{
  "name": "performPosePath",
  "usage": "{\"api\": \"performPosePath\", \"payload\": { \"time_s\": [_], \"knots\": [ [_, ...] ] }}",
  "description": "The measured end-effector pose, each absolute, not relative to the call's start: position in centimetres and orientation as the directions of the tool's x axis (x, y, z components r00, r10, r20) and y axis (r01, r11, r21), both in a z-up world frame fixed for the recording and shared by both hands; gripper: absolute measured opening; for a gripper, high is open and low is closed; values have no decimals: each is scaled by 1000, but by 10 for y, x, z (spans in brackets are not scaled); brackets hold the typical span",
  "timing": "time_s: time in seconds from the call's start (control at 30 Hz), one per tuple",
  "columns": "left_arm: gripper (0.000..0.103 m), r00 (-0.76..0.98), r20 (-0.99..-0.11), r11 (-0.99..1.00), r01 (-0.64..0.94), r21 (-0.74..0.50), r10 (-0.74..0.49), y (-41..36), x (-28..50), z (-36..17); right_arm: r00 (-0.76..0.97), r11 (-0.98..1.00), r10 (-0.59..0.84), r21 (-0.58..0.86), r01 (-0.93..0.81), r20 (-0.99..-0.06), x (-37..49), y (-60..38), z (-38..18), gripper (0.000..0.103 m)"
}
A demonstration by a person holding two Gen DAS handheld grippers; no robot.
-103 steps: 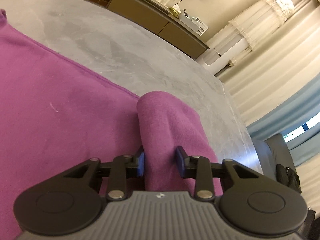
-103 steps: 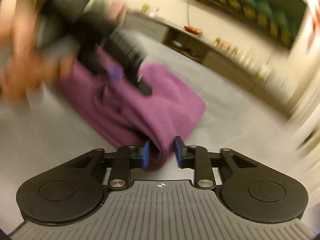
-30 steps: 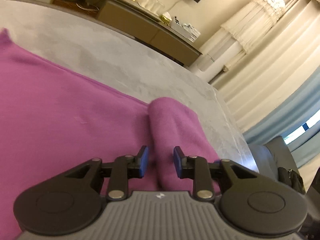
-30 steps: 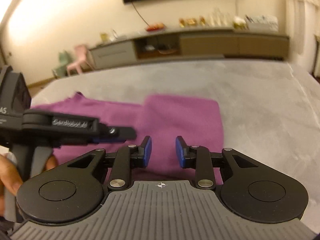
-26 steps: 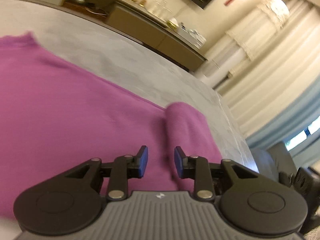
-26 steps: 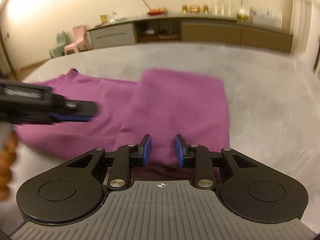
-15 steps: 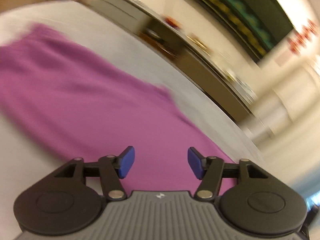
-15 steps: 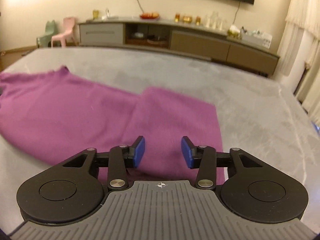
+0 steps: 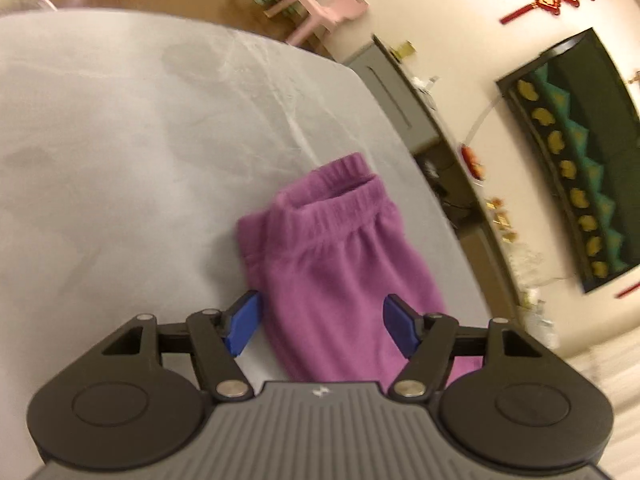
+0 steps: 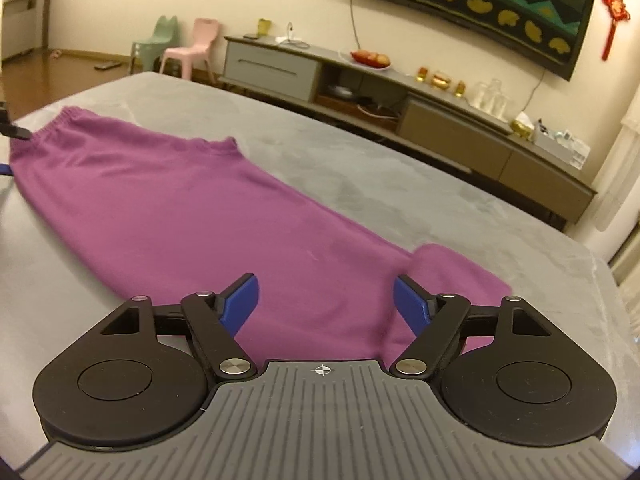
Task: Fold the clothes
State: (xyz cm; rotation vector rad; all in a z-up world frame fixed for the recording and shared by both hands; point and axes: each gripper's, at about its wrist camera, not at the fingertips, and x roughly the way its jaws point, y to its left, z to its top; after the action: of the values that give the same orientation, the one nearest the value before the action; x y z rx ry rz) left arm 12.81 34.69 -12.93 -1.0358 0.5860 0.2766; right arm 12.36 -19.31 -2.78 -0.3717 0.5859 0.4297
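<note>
The purple sweatpants (image 10: 192,216) lie flat along the grey table (image 10: 360,184), so both the left gripper (image 9: 320,320) at the elastic waistband (image 9: 332,196) and the right gripper (image 10: 326,300) near the folded cuff end have just been spreading their 2 jaws wide, nothing pinched, ready for another fold.

The purple trousers (image 10: 192,216) are made of soft, matt fleece-like cloth (ribbed at the waistband (image 9: 336,204)). The table (image 9: 120,128) is finished in smooth grey, faintly veined. Matt black plastic and ridged grey housing are seen on the right gripper (image 10: 326,300).
</note>
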Motion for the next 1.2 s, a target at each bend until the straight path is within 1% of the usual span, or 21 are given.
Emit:
{"api": "performPosePath", "payload": {
  "time_s": [0.03, 0.07, 0.1, 0.13, 0.2, 0.27, 0.37, 0.43, 0.6, 0.67, 0.77, 0.8, 0.87, 0.9, 0.93, 0.97, 1.0, 1.03, 1.07, 1.1, 1.2],
  "knots": [
    [57, 819, -571, 482, -477, -735, -62, 348, 133, -131, 746, 848, 289, -201, -490, -600, 124, -191, -27, 73],
    [34, 810, -583, 492, -484, -724, -60, 347, 140, -133, 742, 849, 297, -189, -493, -601, 125, -188, -26, 73],
    [18, 798, -601, 517, -495, -698, -48, 345, 145, -133, 739, 849, 307, -179, -498, -600, 125, -185, -24, 73],
    [7, 789, -613, 533, -504, -680, -37, 348, 148, -134, 736, 848, 316, -169, -502, -598, 125, -182, -23, 73],
    [5, 797, -603, 515, -501, -696, -39, 353, 144, -137, 725, 838, 342, -155, -524, -597, 123, -173, -23, 73],
    [5, 806, -588, 510, -477, -715, -71, 358, 145, -136, 707, 828, 377, -124, -547, -598, 121, -166, -22, 73],
    [5, 798, -594, 558, -449, -697, -100, 361, 154, -129, 660, 805, 453, -43, -591, -599, 114, -142, -20, 73],
    [5, 789, -603, 595, -430, -679, -118, 362, 161, -123, 634, 770, 499, -35, -638, -591, 103, -109, -16, 73],
    [5, 803, -576, 640, -363, -677, -153, 358, 156, -119, 536, 592, 624, -103, -799, -569, 61, 16, -15, 75],
    [5, 803, -573, 626, -363, -690, -166, 363, 151, -125, 525, 536, 636, -165, -828, -566, 51, 66, -23, 75],
    [5, 808, -556, 607, -347, -715, -194, 372, 149, -129, 509, 430, 629, -282, -857, -588, 44, 134, -45, 74],
    [5, 808, -553, 607, -340, -718, -202, 374, 149, -130, 519, 414, 616, -317, -854, -593, 46, 147, -53, 72],
    [6, 806, -549, 604, -329, -726, -221, 378, 150, -133, 538, 378, 589, -383, -843, -604, 51, 173, -68, 59],
    [6, 804, -549, 603, -327, -728, -227, 379, 151, -134, 536, 374, 567, -384, -844, -625, 58, 182, -74, 33],
    [9, 802, -550, 604, -325, -728, -231, 380, 151, -134, 531, 380, 547, -373, -846, -648, 66, 188, -78, 0],
    [20, 805, -549, 603, -328, -727, -225, 382, 150, -132, 549, 405, 533, -376, -834, -644, 71, 189, -78, 0],
    [29, 812, -544, 597, -332, -730, -213, 382, 147, -130, 547, 421, 550, -356, -834, -631, 73, 186, -73, 0],
    [55, 823, -531, 589, -331, -737, -203, 383, 143, -128, 545, 436, 567, -336, -835, -618, 75, 183, -68, 0],
    [77, 834, -516, 580, -327, -746, -193, 383, 140, -126, 547, 459, 580, -312, -832, -604, 76, 179, -62, 0],
    [81, 846, -501, 570, -324, -755, -183, 384, 136, -123, 552, 476, 587, -299, -827, -592, 76, 176, -56, 0],
    [87, 856, -472, 579, -280, -766, -211, 377, 137, -117, 536, 494, 610, -250, -833, -584, 75, 167, -45, 0]
  ]
}}
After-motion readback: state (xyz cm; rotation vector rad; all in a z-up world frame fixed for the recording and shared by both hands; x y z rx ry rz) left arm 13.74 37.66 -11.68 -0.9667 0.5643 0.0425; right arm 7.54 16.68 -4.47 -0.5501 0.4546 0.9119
